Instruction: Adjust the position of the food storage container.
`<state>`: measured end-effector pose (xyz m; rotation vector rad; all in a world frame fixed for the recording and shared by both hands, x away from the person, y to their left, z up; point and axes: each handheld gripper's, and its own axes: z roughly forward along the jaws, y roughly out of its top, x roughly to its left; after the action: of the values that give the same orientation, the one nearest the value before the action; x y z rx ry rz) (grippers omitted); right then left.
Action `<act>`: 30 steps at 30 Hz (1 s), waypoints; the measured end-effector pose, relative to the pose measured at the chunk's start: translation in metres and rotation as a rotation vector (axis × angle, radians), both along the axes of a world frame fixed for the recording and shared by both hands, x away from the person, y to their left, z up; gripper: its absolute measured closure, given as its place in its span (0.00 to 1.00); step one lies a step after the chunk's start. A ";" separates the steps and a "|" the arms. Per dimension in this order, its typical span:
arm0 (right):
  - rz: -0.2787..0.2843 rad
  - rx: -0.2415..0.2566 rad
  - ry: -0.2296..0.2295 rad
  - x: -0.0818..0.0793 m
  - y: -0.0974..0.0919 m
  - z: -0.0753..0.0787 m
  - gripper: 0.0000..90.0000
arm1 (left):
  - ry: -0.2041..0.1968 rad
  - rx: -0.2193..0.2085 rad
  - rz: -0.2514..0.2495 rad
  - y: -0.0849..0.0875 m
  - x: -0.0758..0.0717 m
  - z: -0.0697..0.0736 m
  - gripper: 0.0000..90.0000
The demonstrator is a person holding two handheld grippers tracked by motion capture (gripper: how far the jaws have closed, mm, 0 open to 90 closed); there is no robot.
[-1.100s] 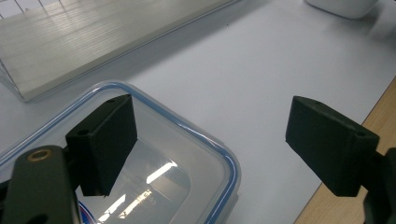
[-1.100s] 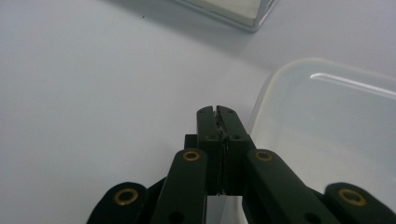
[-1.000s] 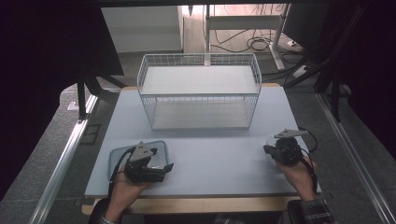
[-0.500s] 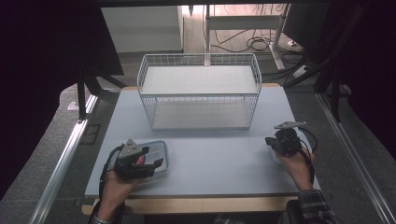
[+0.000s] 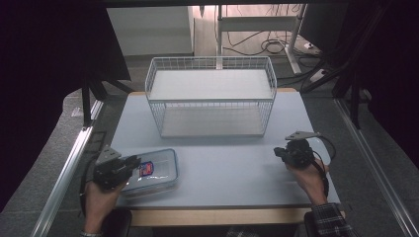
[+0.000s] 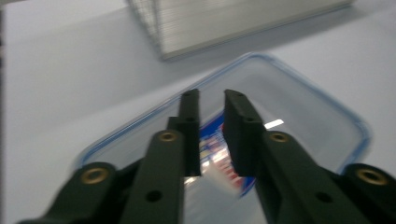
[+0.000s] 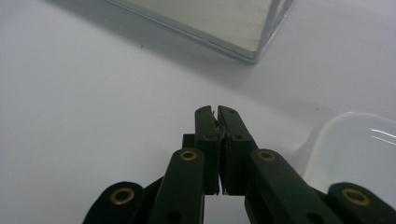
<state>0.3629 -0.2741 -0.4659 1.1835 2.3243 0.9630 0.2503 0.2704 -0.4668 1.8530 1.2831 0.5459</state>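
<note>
One clear, blue-rimmed rectangular plastic food container [image 5: 159, 170] lay flat at the near left of the pale grey table [image 5: 232, 182]. The left gripper [image 5: 133, 162] had slid across to the container's left end, and its jaws had just been closing to a narrow slit above the lid with nothing visibly pinched, so a grasp looked imminent. One empty white wire basket [image 5: 207, 116] stood beyond, and of the two grippers the right gripper [image 5: 277, 153] rested closed and empty.

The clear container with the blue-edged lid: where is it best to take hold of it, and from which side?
Probably the near left rim of the clear container. It lies flat and low near the table's front left corner, too wide to span, so only its thin lip fits between the fingers. Come level from the left gripper's side.
</note>
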 end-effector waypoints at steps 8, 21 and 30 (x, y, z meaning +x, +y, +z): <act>0.059 0.038 -0.021 -0.013 0.008 0.001 0.96 | 0.046 0.035 0.146 0.035 -0.017 -0.015 1.00; 0.108 0.031 -0.023 -0.022 0.023 0.000 0.94 | 0.189 0.046 0.196 0.049 -0.028 -0.041 1.00; 0.146 0.029 -0.014 -0.027 0.032 -0.002 0.93 | 0.161 0.012 0.161 0.035 -0.021 -0.038 1.00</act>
<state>0.3358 -0.2424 -0.4677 1.0255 2.4211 1.0546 0.2289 0.3050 -0.5052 1.8442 1.5480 0.4981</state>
